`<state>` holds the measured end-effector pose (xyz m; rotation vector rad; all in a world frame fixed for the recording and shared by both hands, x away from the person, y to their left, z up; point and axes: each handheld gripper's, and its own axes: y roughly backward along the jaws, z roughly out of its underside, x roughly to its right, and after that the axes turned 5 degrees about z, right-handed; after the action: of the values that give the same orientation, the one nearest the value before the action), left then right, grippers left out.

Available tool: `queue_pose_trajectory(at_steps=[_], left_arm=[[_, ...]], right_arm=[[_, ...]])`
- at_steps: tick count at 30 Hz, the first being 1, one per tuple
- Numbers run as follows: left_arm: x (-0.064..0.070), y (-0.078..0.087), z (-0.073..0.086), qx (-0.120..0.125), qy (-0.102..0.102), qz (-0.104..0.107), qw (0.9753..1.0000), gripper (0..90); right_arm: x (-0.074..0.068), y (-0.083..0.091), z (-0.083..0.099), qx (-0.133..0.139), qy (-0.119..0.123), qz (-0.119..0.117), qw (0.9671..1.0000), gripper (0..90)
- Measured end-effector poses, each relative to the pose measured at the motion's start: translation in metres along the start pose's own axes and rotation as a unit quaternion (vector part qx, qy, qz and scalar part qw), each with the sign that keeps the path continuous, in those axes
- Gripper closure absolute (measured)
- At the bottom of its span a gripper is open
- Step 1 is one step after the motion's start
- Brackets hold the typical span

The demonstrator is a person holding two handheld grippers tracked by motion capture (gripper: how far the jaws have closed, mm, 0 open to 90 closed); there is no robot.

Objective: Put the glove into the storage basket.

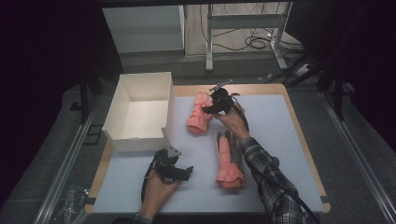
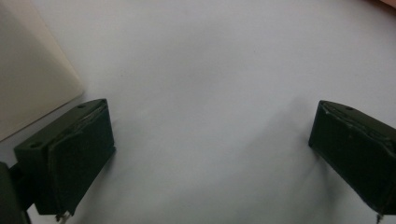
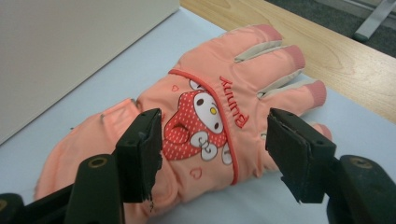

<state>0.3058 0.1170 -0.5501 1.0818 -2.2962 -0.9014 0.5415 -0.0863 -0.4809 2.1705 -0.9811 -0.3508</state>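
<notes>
My right tongs [image 3: 212,154] fill the foreground, jaws wide apart and straddling the pink glove [image 3: 205,121] with the bunny print, not yet touching it as far as I can tell. That glove lies flat on the desk [image 1: 280,121] just beside the white box [image 1: 140,112], fingers pointing to the far edge. I judge this as the reach before the grasp: next I need to lower and pinch the fabric. My left tongs [image 2: 210,154] sit spread and empty over bare desk. The second glove [image 1: 229,161] waits nearer me.
</notes>
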Motion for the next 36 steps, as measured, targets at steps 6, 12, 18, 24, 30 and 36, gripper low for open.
queue_pose_trajectory(at_steps=[6, 12, 18, 24, 30, 36], left_arm=[[0.000, 0.000, 0.000, 0.000, 0.000, 0.000, 1.0000, 0.1], [0.000, 0.000, 0.000, 0.000, 0.000, 0.000, 1.0000, 0.0], [0.000, 0.000, 0.000, 0.000, 0.000, 0.000, 1.0000, 0.0], [0.000, 0.000, 0.000, 0.000, 0.000, 0.000, 1.0000, 0.1], [0.000, 0.000, 0.000, 0.000, 0.000, 0.000, 1.0000, 0.1], [0.000, 0.000, 0.000, 0.000, 0.000, 0.000, 1.0000, 0.1]], right_arm=[[0.000, -0.020, -0.004, -0.027, -0.003, 0.013, 0.9995, 35.5], [0.004, -0.035, -0.004, -0.065, -0.012, 0.003, 0.9978, 42.0], [0.004, -0.033, 0.001, -0.069, -0.043, -0.026, 0.9963, 76.7], [-0.002, -0.025, -0.005, -0.077, -0.020, -0.006, 0.9968, 85.6], [-0.001, -0.014, -0.007, -0.068, -0.018, -0.015, 0.9974, 85.9], [-0.003, 0.000, -0.006, -0.064, -0.001, -0.027, 0.9976, 85.9]])
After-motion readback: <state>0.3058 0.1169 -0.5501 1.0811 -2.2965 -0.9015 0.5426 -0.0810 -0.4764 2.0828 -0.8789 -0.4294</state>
